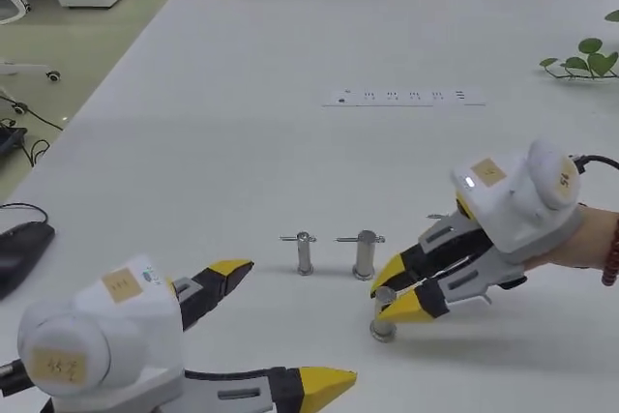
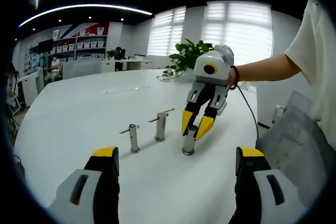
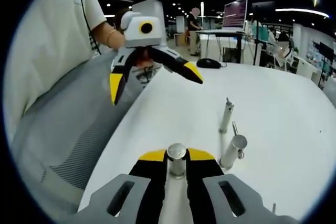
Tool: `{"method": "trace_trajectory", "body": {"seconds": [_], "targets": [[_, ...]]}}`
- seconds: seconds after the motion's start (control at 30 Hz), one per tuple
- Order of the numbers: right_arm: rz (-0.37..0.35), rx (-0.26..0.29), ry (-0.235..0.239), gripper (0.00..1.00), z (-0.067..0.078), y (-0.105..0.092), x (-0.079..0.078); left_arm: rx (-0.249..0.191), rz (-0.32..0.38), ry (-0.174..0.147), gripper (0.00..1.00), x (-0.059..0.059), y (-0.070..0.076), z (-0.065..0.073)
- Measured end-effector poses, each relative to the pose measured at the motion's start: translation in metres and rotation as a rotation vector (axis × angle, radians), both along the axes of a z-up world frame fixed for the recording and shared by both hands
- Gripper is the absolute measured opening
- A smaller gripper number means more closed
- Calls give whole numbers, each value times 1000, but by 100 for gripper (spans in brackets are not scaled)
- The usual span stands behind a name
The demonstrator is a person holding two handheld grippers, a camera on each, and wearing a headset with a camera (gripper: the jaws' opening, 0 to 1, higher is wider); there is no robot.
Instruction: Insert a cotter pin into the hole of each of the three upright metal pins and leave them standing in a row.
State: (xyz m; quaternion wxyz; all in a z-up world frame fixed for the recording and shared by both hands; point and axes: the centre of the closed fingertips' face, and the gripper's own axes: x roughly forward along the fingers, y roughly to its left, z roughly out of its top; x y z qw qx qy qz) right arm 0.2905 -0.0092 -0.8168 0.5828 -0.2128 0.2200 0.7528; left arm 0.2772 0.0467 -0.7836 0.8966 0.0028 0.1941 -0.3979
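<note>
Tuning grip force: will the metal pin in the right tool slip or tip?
Likely slippery: the metal pin looks smooth and polished, held by the right tool near its top. Looks solid metal, so probably heavy for its size. Tall and narrow on a small flared base, so it may tip if nudged.

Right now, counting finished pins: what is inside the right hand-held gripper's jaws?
One upright metal pin, head and base showing, gripped between the right hand-held gripper's yellow tips. The jaws cover its hole, so any cotter pin there is hidden.
</note>
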Motion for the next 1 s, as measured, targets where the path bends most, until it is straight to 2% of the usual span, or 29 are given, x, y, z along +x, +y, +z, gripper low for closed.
{"method": "trace_trajectory", "body": {"seconds": [0.4, 0.6, 0.83, 0.93, 1.0], "targets": [[-7, -26, 19, 16, 0, -3, -1, 8, -2, -6, 92, -1, 0, 2], [-28, -21, 28, 21, 2, -4, 0, 9, -1, -9, 92, -3, 0, 4], [-82, 4, 51, 27, 10, -7, 1, 10, -2, -20, 94, -3, -2, 7], [-132, 28, 87, 31, 17, -7, 0, 7, -2, -23, 94, -3, -4, 9], [-144, 33, 86, 33, 18, -8, 0, 7, -5, -28, 95, -4, -5, 10]]}}
